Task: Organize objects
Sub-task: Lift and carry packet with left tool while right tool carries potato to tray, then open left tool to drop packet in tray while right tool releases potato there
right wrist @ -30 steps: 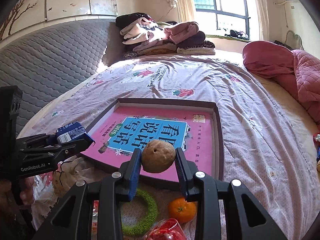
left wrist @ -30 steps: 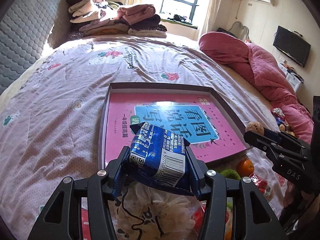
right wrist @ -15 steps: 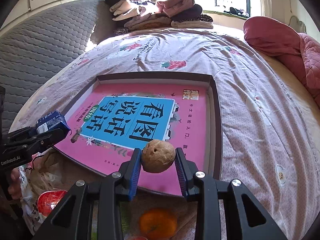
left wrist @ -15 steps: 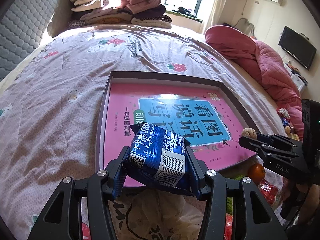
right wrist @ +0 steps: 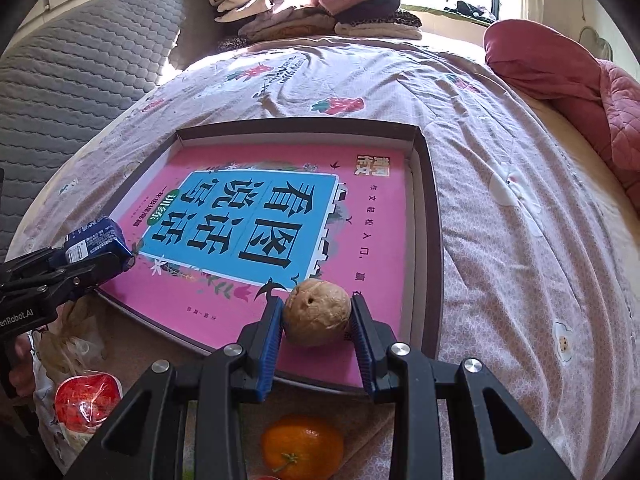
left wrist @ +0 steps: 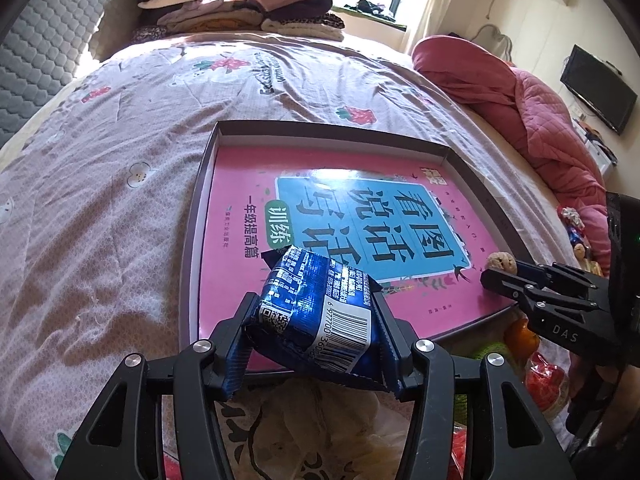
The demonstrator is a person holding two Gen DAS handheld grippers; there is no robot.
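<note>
Both grippers have advanced over the near edge of the shallow tray (right wrist: pixel 434 216) lying on the bed (right wrist: pixel 520 184). Left gripper (left wrist: pixel 312 316) pinches a blue snack packet (left wrist: pixel 320 312) above the tray's near-left corner, over the pink book (right wrist: pixel 280 216) that fills it. Right gripper (right wrist: pixel 316 316) squeezes a walnut (right wrist: pixel 318 312) above the book's near-right part. Off the tray, near its front rim, lie a tangerine (right wrist: pixel 302 446) and a red-wrapped packet (right wrist: pixel 86 396).

bed (right wrist: pixel 520 208) – floral cover | on it: shallow box (right wrist: pixel 434 240), orange (right wrist: pixel 302 450), folded clothes (right wrist: pixel 320 12), pink quilt (left wrist: pixel 520 92)
</note>
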